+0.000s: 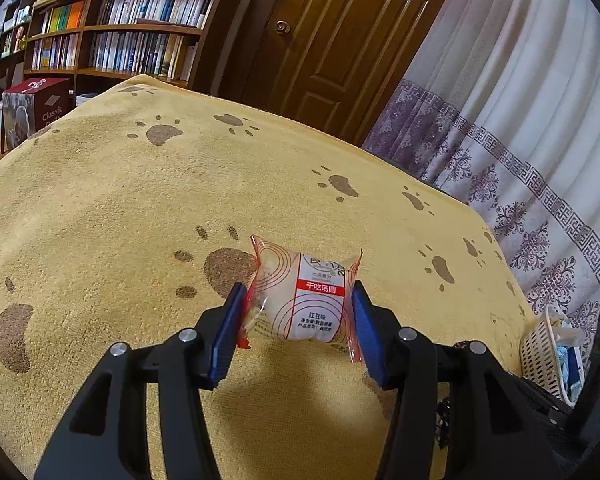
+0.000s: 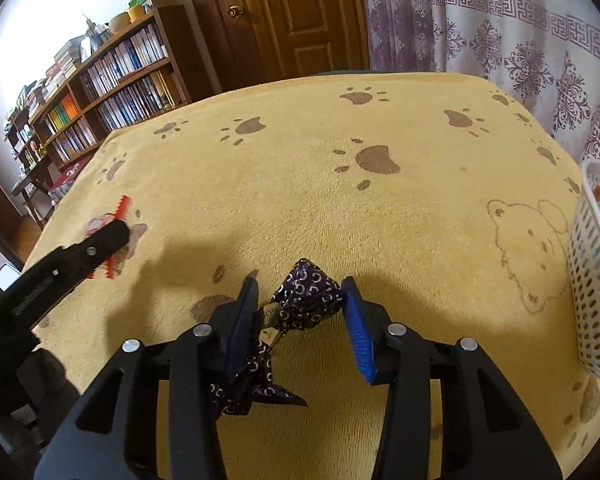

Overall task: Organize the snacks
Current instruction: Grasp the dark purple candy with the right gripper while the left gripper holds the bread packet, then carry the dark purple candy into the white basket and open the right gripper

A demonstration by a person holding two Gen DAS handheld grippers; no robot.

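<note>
Left claw (image 1: 298, 312) squeezing a clear red-edged snack packet (image 1: 300, 296), right claw (image 2: 300, 312) pinching a purple candy wrapper (image 2: 304, 300), white basket (image 2: 596, 280) seen big only in right view

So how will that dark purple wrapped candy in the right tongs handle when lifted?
The purple candy probably weighs little. Its twisted foil tail hangs loose below, so it likely flops. The glossy wrapper looks slippery and sits skewed between the right tongs, so it may pivot.

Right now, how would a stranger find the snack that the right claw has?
Look at the yellow paw-print towel over the table. Near its front edge, left of the white basket, the right claw grips a dark purple candy. Unlike the white, red-edged packet, it has small white rings.
</note>
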